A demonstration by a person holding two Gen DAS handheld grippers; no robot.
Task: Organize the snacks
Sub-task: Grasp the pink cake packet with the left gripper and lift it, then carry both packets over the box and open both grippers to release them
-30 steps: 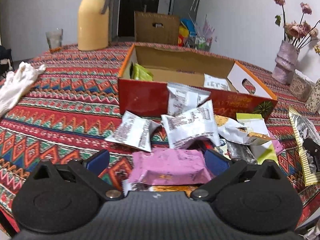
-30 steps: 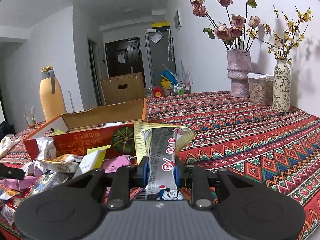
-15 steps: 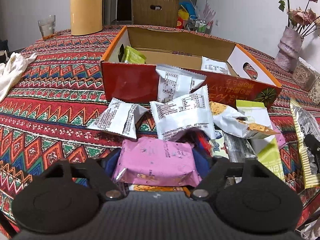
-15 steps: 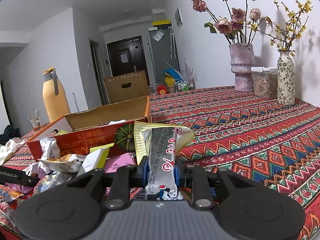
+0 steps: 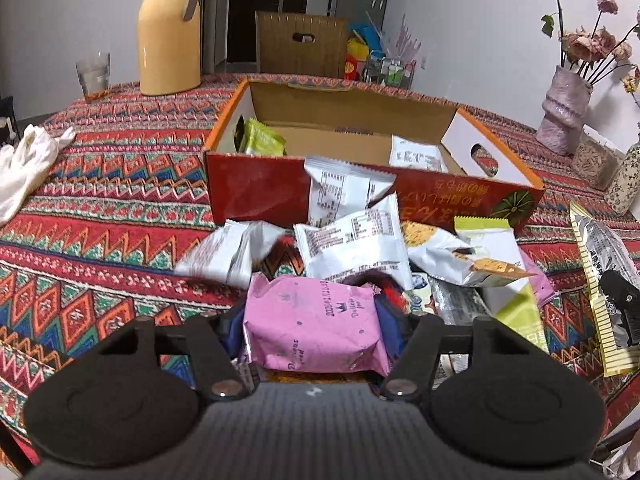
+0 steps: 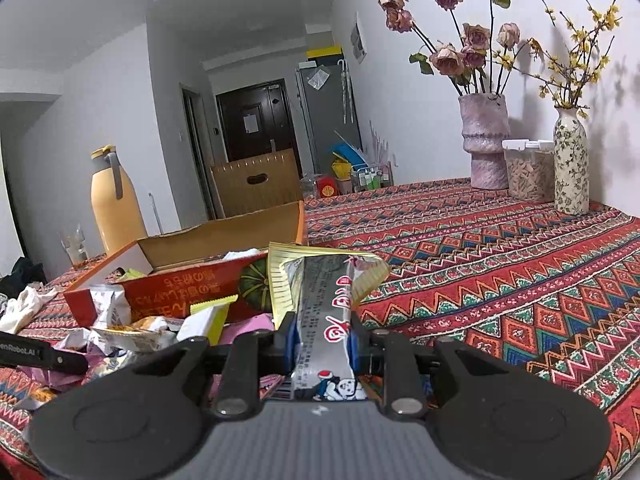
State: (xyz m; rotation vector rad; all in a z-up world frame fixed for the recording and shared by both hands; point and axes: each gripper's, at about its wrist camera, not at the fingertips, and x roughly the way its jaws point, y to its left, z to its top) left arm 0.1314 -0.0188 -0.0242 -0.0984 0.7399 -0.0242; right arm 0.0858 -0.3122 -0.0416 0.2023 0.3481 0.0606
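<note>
My left gripper [image 5: 312, 316] is closing its jaws on a pink snack packet [image 5: 316, 324], and the blue pads press both of its sides. Beyond it lies a pile of white packets [image 5: 352, 244] and a yellow-green packet [image 5: 508, 280], in front of the open red cardboard box [image 5: 260, 192]. Inside the box lie a green packet [image 5: 262, 142] and a white packet [image 5: 416, 156]. My right gripper [image 6: 320, 334] is shut on a long silver-and-yellow snack packet [image 6: 324, 280], held to the right of the box [image 6: 172, 292].
A yellow jug [image 5: 168, 32] and a glass [image 5: 94, 74] stand at the back left. A white cloth [image 5: 28, 160] lies at the left edge. Two vases [image 6: 484, 140] [image 6: 570, 164] and a lidded jar [image 6: 528, 168] stand by the right wall. Patterned cloth covers the table.
My left jaws have come in from wide open to press the pink packet, whose far end now sits higher. The right gripper still holds its packet in the same place.
</note>
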